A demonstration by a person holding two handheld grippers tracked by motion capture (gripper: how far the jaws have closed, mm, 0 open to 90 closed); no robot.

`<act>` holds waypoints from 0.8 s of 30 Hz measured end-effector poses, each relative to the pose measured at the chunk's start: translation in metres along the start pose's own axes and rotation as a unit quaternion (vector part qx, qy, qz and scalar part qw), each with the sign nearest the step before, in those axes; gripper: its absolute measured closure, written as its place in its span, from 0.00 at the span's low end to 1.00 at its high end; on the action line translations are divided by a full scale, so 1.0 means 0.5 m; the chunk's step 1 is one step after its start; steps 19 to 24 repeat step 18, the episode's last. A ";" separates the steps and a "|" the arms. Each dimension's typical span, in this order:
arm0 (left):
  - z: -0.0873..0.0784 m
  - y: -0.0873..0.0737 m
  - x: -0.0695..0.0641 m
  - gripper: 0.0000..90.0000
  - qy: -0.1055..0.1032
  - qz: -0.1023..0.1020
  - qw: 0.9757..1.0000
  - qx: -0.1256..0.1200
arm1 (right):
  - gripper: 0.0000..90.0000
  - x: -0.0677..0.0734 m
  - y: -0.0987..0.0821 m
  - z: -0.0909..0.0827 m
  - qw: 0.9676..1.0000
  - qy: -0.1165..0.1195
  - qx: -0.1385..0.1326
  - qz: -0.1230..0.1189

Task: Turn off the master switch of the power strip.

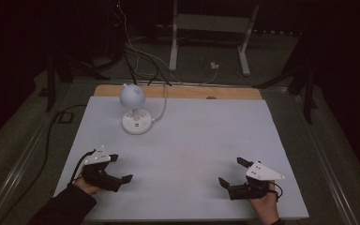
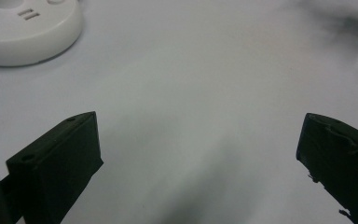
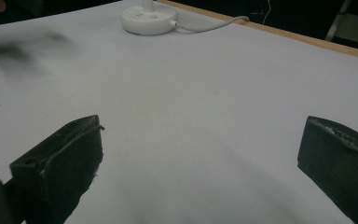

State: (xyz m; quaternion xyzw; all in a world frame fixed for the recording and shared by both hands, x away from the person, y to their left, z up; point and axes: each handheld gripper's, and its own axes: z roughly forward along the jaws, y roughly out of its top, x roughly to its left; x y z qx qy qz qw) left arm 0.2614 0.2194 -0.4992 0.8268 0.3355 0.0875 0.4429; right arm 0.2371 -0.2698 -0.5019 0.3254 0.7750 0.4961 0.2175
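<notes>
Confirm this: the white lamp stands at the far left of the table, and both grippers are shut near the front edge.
Not quite. The lamp does stand far left, and the left gripper and right gripper sit near the front edge, but both are open: each gripper view shows its jaws spread wide with nothing between.

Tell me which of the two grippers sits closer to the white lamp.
The left gripper, at the table's near-left. The lamp stands far-left, so the right gripper at near-right lies farther away. The lamp's round base shows large in the left gripper view.

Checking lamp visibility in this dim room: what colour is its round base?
White; the lamp base shows best in the right gripper view.
</notes>
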 end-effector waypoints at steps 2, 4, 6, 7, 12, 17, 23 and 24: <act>-0.003 -0.009 -0.006 0.00 0.002 0.002 1.000 0.002 | 0.00 0.000 0.000 0.000 1.000 0.000 0.000 0.000; -0.006 -0.019 -0.012 0.00 0.006 -0.001 1.000 0.002 | 0.00 0.000 0.000 0.000 1.000 0.001 0.000 0.000; -0.008 -0.029 -0.019 0.00 0.015 0.001 1.000 0.004 | 0.00 0.000 -0.001 0.001 1.000 0.002 0.001 0.001; -0.007 -0.034 -0.023 0.00 0.023 0.003 1.000 0.006 | 0.00 0.000 -0.001 0.002 1.000 0.002 0.002 0.001; -0.001 -0.046 -0.027 0.00 0.042 0.016 0.999 0.013 | 0.00 0.000 -0.002 0.004 1.000 0.005 0.005 0.002; 0.006 -0.045 -0.026 0.00 0.043 0.017 0.999 0.010 | 0.00 0.002 -0.001 0.005 1.000 0.007 0.006 -0.001; 0.006 -0.044 -0.027 0.00 0.043 0.020 0.999 0.010 | 0.00 0.002 -0.001 0.005 1.000 0.007 0.006 -0.001; 0.006 -0.044 -0.027 0.00 0.043 0.020 0.999 0.010 | 0.00 0.002 -0.001 0.005 1.000 0.007 0.006 -0.001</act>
